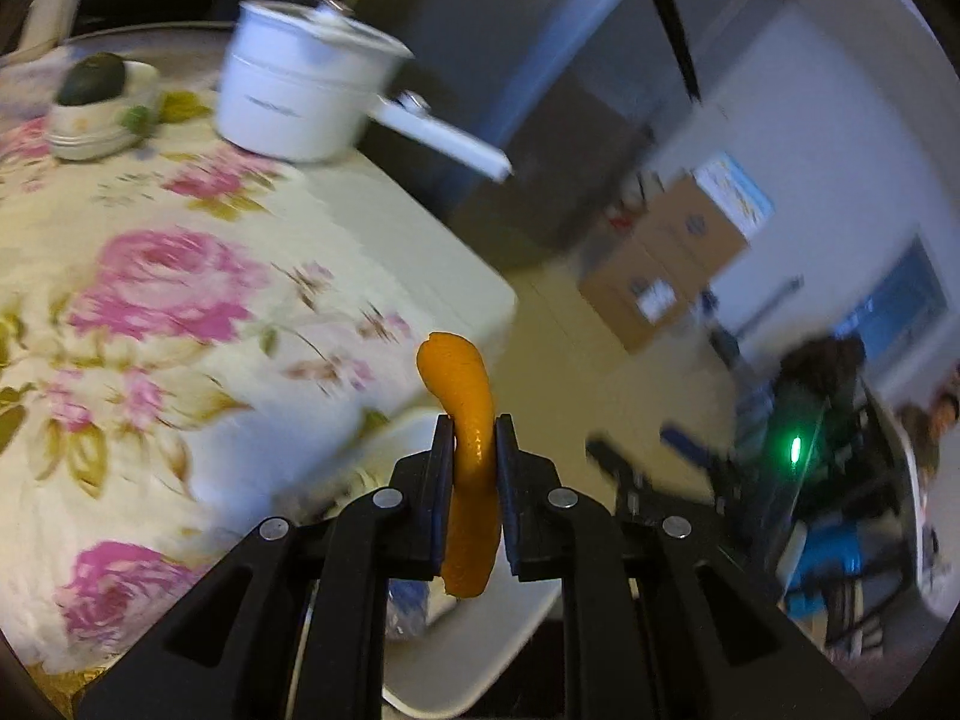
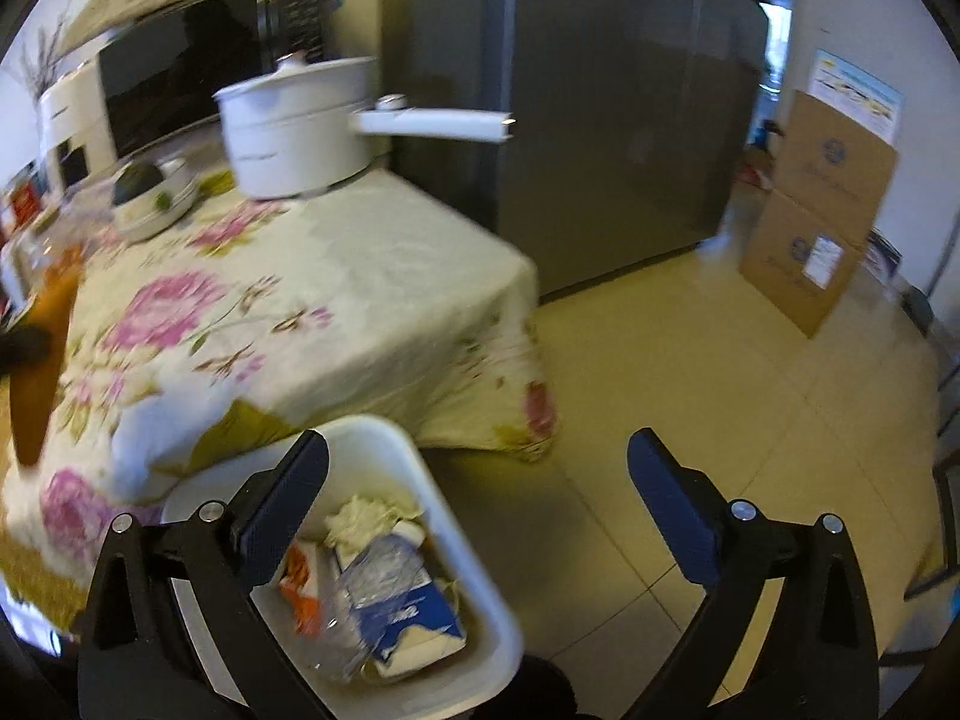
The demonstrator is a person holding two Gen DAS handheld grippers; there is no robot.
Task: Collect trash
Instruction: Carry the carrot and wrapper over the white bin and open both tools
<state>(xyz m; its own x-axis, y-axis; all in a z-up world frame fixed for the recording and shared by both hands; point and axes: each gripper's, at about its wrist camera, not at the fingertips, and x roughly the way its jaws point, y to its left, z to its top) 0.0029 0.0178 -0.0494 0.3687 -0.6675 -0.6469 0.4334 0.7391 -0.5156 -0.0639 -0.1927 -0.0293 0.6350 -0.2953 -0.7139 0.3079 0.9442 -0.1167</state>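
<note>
Looking across from largest to smallest, I note the grey fridge (image 2: 600, 120) behind, then the table under its floral cloth (image 1: 180, 300) carrying a white lidded pot (image 1: 294, 96) whose handle sticks out past the edge. Cardboard boxes (image 2: 822, 222) lean on the far wall. White bin (image 2: 384, 450) sits on the floor against the table corner, holding a blue-white wrapper (image 2: 402, 600) and crumpled tissue (image 2: 366, 516). Right gripper (image 2: 480, 498) spread wide, nothing between its pads. Left gripper (image 1: 474, 462) is clamped on the orange peel (image 1: 462, 396), long axis running along the fingers, free tip curling up-left, above the bin rim
</note>
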